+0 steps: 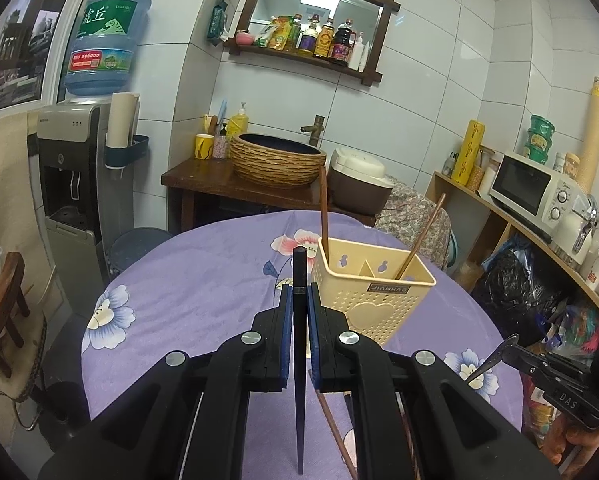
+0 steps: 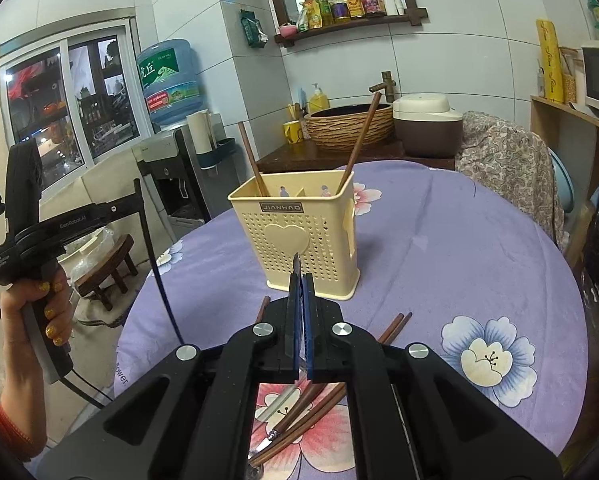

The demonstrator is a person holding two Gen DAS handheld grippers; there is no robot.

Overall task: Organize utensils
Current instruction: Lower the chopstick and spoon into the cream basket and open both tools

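A cream perforated utensil holder (image 1: 373, 294) (image 2: 301, 232) stands on the purple flowered tablecloth (image 1: 203, 280) with two brown chopsticks (image 1: 324, 216) (image 2: 359, 148) leaning in it. My left gripper (image 1: 299, 292) is shut on a black chopstick (image 1: 299, 360), held upright just left of the holder; it also shows in the right wrist view (image 2: 139, 200). My right gripper (image 2: 300, 276) is shut on a thin metal utensil handle (image 2: 296, 262) in front of the holder, and it shows in the left wrist view (image 1: 511, 350). Several brown chopsticks and a knife (image 2: 299, 412) lie on the cloth below it.
A basket-like basin (image 1: 277, 160) and a rice cooker (image 1: 359, 180) stand on a dark side table behind. A water dispenser (image 1: 75, 168) is at the left, a microwave shelf (image 1: 535, 192) at the right, a wooden stool (image 2: 107, 268) beside the table.
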